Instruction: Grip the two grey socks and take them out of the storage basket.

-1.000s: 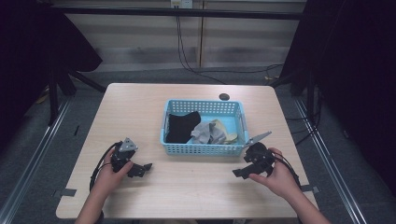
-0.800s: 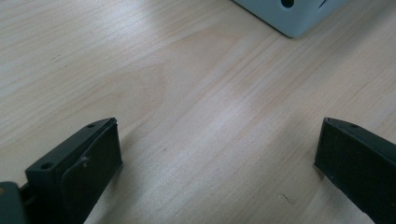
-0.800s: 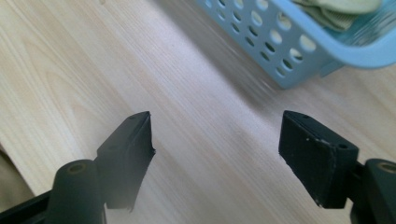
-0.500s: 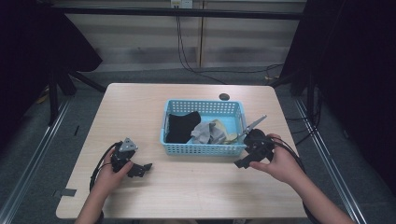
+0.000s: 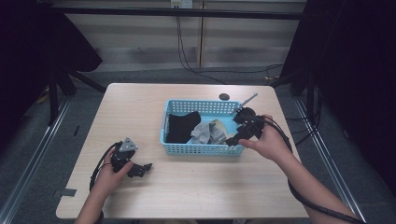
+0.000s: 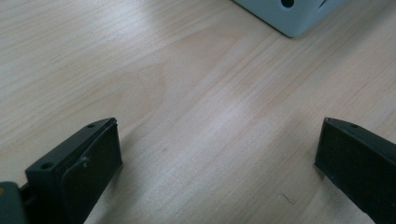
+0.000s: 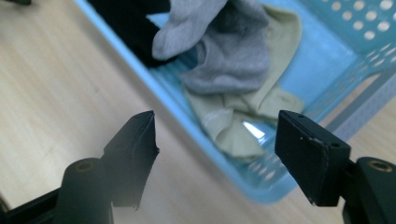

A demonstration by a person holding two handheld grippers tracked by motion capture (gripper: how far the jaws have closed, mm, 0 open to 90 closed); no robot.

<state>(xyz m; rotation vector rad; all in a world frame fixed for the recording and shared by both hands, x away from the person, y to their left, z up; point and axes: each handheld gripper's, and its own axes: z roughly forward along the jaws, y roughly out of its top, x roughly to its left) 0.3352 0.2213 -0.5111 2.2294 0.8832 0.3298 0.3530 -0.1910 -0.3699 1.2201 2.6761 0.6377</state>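
Right gripper sits over the near right rim of the light-blue perforated plastic basket mid-table; its jaws are apart with nothing between them and have just been narrowing a bit, aimed at the beige cloth lying inside beside the grey sock and black garment. Left gripper rests low on the pale wooden table, well to the left of the basket, jaws wide apart and empty.
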